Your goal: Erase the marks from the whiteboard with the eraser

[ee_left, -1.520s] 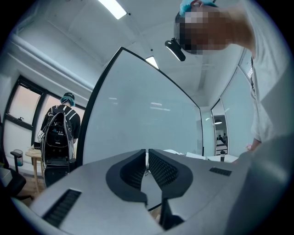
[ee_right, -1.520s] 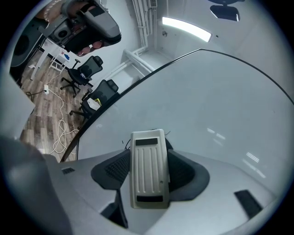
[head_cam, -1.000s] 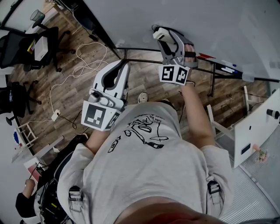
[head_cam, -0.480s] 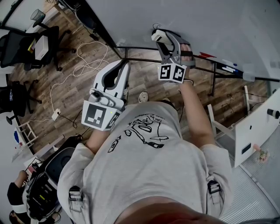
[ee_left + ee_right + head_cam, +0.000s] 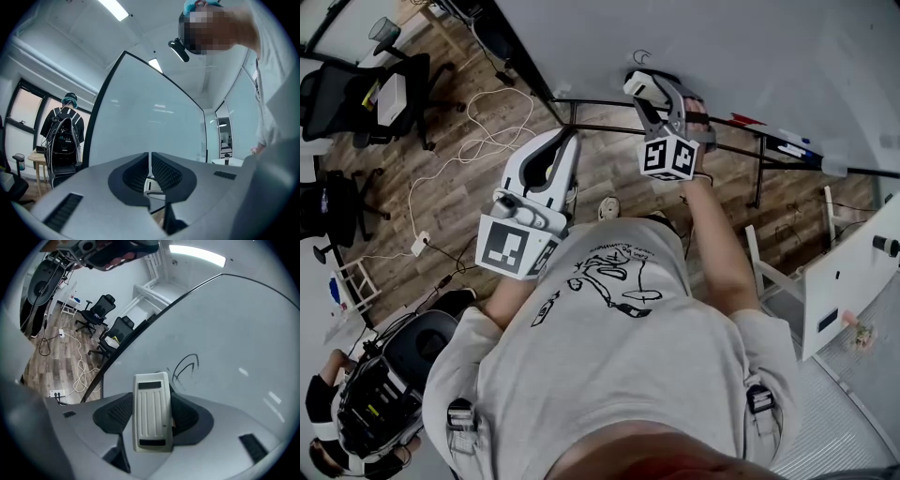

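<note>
Clamping the white eraser (image 5: 150,404) by its long sides, the right gripper (image 5: 151,416) has its jaws narrowed onto it, with the eraser's far end just short of a curved black mark (image 5: 185,367) on the whiteboard (image 5: 229,329). Whether the eraser touches the board cannot be told. The left gripper (image 5: 150,165) has its jaws pressed together with nothing between them and hangs lower, near the person's chest, well apart from the mark.
</note>
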`<state>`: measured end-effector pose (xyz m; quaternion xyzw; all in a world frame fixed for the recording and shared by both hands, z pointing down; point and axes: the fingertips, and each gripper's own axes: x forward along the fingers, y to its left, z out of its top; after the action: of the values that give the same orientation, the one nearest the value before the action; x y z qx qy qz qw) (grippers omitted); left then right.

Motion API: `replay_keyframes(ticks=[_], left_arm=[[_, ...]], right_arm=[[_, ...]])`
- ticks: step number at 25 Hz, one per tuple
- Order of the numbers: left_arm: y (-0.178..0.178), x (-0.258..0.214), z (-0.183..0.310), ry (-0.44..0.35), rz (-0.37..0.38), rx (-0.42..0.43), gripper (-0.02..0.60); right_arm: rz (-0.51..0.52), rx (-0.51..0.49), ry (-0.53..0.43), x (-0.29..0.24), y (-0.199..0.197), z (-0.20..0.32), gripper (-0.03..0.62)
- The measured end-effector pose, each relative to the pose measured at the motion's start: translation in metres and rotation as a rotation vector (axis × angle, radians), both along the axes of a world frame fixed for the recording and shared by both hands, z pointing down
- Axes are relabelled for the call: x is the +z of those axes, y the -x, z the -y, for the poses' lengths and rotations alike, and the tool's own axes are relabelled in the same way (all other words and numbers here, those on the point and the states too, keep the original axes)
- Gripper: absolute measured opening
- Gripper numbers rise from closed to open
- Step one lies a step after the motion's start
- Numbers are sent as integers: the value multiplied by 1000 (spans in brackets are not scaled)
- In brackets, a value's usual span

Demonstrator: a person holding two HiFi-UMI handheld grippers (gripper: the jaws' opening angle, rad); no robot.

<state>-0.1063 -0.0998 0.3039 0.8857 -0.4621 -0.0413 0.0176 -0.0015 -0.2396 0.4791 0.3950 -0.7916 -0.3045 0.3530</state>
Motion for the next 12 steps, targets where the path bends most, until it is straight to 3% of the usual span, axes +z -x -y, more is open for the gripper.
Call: replay_keyframes(ticks=[12], left_arm=[[6,-1,4,-6,-9,-4,35]], right_arm=[[159,4,-195,-164,-9,-21,259]])
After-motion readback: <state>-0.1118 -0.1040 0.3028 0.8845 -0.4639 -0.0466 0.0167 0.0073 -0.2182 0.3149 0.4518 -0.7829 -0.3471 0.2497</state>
